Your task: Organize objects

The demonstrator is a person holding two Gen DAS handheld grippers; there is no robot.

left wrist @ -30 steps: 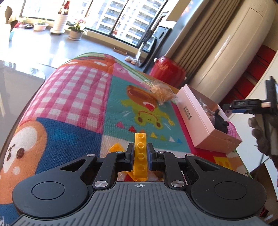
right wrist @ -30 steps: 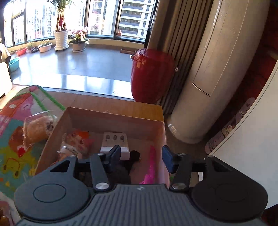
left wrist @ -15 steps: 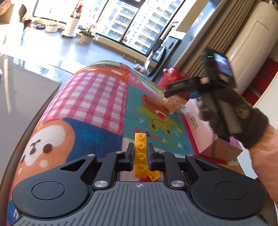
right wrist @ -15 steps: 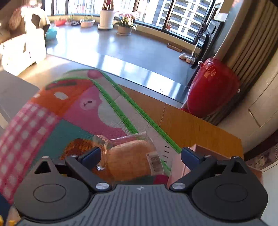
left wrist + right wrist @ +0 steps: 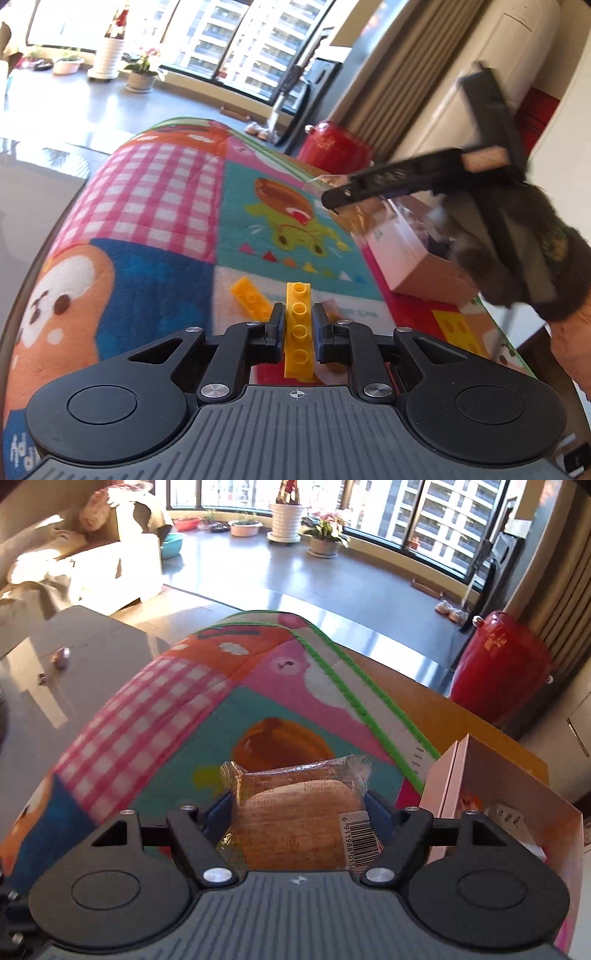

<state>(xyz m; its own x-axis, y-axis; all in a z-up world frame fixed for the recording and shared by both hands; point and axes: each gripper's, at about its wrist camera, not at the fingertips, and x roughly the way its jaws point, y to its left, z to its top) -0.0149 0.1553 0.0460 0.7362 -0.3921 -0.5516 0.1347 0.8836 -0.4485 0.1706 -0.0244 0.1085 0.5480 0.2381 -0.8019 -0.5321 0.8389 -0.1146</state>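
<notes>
yellow brick [image 5: 298, 325] clamped in left hand-held gripper [image 5: 299, 328]; right hand-held gripper [image 5: 299, 808] brackets wrapped bun [image 5: 299, 812].

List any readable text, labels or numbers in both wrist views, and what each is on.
"6 911988 0..." – barcode label on the wrapped bread between the right gripper fingers; the remaining digits are hidden.
Print across the wrapper: too blurred to read.
Print on the pink box side: too blurred.
Characters at the mat corner: partly cut off, unreadable.

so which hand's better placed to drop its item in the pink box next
Right. The right gripper brackets the wrapped bun, with the pink box just beside it. The left gripper, shut on the yellow brick, sits farther off.
</notes>
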